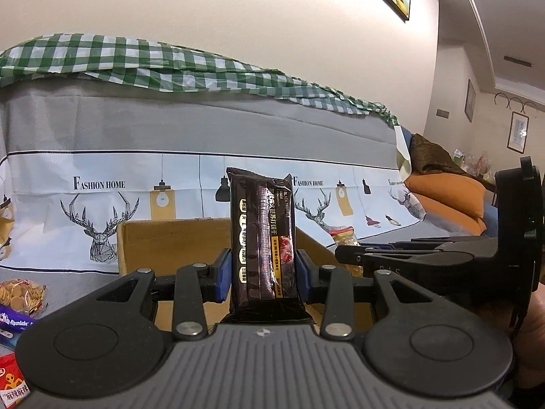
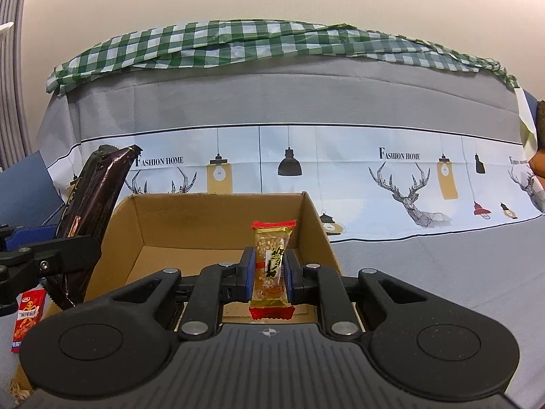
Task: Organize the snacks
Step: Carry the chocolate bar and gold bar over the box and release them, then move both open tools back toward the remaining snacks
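- Our left claw [image 1: 262,272] is clenched on a dark brown cracker packet [image 1: 260,245] — the packet stands upright between the blue pads, in front of the cardboard box [image 1: 170,238].
- Our right claw [image 2: 269,274] grips a small gold candy bar with red ends [image 2: 270,266], upright, over the open cardboard box.
- In the right view the left claw holds the dark packet tilted, just beside the box's left wall.
- More snacks lie on the grey cloth: a round-cracker bag [image 1: 22,294] and a red packet [image 2: 27,318].
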The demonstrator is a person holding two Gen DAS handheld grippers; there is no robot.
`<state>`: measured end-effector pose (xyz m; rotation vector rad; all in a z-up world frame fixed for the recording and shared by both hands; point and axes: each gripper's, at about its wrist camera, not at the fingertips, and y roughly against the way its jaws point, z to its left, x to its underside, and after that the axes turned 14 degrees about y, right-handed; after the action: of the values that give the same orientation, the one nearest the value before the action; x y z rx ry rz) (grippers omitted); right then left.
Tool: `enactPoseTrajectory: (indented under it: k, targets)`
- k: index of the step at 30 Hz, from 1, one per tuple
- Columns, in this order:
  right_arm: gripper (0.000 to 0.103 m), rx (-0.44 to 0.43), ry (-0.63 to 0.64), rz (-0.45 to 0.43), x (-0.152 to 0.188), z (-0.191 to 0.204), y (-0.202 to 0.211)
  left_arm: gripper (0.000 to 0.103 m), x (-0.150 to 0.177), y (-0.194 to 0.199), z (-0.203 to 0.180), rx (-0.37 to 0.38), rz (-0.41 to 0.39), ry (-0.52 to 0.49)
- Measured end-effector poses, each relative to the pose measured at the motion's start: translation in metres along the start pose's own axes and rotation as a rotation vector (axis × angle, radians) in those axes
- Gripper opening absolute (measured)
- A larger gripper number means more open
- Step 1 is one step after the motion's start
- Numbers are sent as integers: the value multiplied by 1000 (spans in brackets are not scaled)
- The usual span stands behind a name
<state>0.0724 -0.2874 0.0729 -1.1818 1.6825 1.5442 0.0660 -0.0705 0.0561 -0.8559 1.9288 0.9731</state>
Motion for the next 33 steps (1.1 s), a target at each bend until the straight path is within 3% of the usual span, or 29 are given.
enactPoseTrajectory:
  k: [4, 5, 6, 7, 8, 9, 11, 21, 28, 33]
  targets:
    - [18, 3, -3, -5, 0, 1, 1, 42, 0, 2, 2, 23, -3, 6]
    - [18, 3, -5, -3, 0, 1, 1, 49, 0, 1, 2, 37, 9, 10]
    - [21, 6, -8, 3, 0, 1, 0, 69, 1, -1, 2, 42, 22, 8]
    - [27, 6, -7, 14, 0, 2, -1, 76, 2, -1, 1, 32, 23, -3]
    - [47, 17, -3, 23, 1, 3, -2, 79, 3, -1, -2, 17, 10, -22]
    - [58, 35, 3, 21, 0, 4, -2, 79, 4, 0, -3, 13, 2, -36]
    - [63, 55, 8, 10, -1, 5, 0, 79, 3, 2, -2, 16, -2, -33]
    - [65, 98, -9, 35, 0, 10, -4, 79, -3, 9, 17, -1, -26, 32]
    - [67, 112, -40, 4, 0, 19, 1, 79, -1, 27, 28, -44, -35, 0]
    - [69, 117, -67, -20, -1, 27, 7, 77, -9, 47, 42, -19, 4, -26]
